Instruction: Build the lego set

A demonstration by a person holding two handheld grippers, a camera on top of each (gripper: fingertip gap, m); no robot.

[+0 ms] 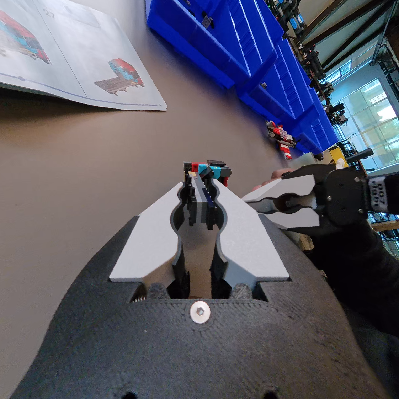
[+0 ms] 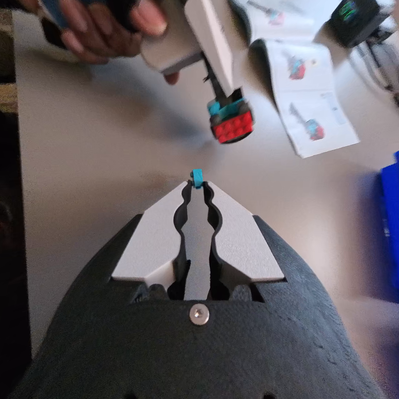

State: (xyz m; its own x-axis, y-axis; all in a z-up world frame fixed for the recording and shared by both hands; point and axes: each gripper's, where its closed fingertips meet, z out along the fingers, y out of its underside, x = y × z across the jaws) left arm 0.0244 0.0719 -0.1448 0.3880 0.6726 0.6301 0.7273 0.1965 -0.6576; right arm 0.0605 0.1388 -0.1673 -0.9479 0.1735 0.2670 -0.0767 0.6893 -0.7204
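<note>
My left gripper (image 1: 197, 183) is shut on a partly built lego model (image 1: 205, 172), a long dark grey and black piece with red and teal bricks at its far end, held above the table. In the right wrist view the same model (image 2: 231, 121) shows its red studded face, blurred, under the left gripper's fingers (image 2: 213, 43). My right gripper (image 2: 197, 183) is shut on a small teal brick (image 2: 197, 177) at its fingertips, a short way below the model. The right gripper also shows in the left wrist view (image 1: 287, 203), to the right of the model.
An open instruction booklet (image 1: 82, 56) lies on the brown table at the upper left; it also shows in the right wrist view (image 2: 308, 103). A row of blue bins (image 1: 248, 54) runs along the far side. A small red and white lego build (image 1: 280, 138) sits by the bins. Spacing between my two grippers at the tips: around 9 cm.
</note>
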